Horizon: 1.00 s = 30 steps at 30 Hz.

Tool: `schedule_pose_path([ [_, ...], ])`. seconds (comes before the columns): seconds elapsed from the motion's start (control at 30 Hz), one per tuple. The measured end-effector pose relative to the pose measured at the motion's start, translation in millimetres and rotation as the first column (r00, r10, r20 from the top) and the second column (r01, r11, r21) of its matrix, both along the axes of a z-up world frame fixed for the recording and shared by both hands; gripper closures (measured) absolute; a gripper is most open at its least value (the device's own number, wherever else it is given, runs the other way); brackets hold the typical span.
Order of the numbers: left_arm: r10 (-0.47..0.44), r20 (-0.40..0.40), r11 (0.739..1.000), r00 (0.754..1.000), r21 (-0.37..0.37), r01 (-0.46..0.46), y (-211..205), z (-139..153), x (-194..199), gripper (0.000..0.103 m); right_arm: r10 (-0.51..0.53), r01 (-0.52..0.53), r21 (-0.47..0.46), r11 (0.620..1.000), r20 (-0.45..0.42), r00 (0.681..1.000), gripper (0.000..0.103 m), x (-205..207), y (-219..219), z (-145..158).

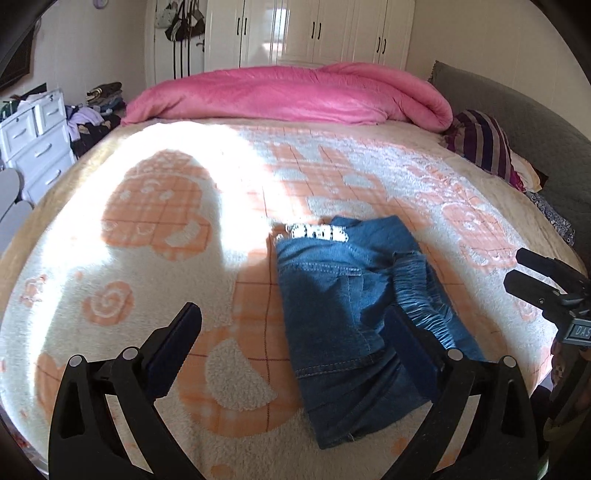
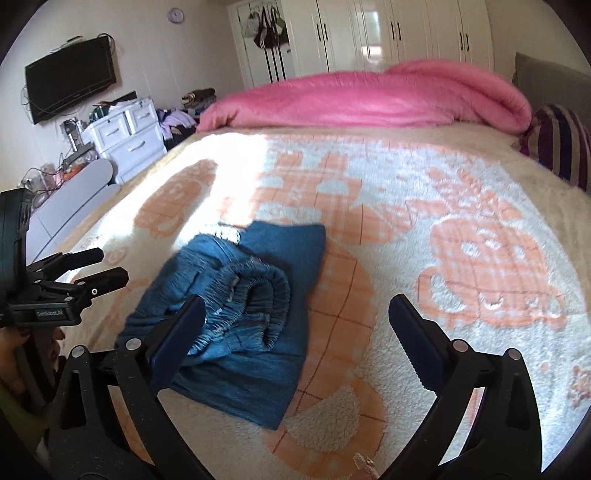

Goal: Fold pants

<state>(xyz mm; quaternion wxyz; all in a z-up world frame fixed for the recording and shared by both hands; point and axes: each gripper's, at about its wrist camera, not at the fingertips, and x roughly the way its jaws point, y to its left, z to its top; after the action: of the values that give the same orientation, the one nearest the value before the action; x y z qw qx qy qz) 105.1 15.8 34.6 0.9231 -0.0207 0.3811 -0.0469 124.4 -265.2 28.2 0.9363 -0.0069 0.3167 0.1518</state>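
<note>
Blue denim pants lie folded in a compact bundle on the orange-and-white blanket, with the elastic waistband bunched on top. My left gripper hovers above the bundle's left part, jaws wide open and nothing between them. In the right wrist view the pants sit left of centre. My right gripper is open and empty above their right edge. Each gripper shows in the other's view: the right gripper at the right edge, the left gripper at the left edge, both with jaws apart.
A pink duvet is heaped along the far side of the bed, with a striped pillow and a grey headboard to the right. White drawers, piled clothes, a wall TV and white wardrobes stand beyond.
</note>
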Motion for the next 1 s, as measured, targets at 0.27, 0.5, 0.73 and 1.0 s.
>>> schedule_pose_path([
  [0.27,0.005,0.069,1.000,0.998,-0.028,-0.003,2,27,-28,0.004,0.014,-0.014,-0.002,1.000,0.122,0.992,0.009,-34,2,31],
  [0.5,-0.038,0.086,0.998,0.996,-0.044,0.042,-8,34,-56,0.004,0.014,-0.011,-0.018,1.000,0.151,0.988,0.009,-59,4,36],
  [0.73,0.016,0.096,0.999,0.995,-0.038,-0.013,-12,22,-82,0.004,-0.016,0.023,-0.043,0.999,0.147,0.989,0.009,-78,3,22],
  [1.0,-0.003,0.041,0.999,0.999,-0.034,0.005,-9,-3,-95,0.004,-0.057,0.061,-0.037,0.997,0.103,0.993,0.009,-94,0,-3],
])
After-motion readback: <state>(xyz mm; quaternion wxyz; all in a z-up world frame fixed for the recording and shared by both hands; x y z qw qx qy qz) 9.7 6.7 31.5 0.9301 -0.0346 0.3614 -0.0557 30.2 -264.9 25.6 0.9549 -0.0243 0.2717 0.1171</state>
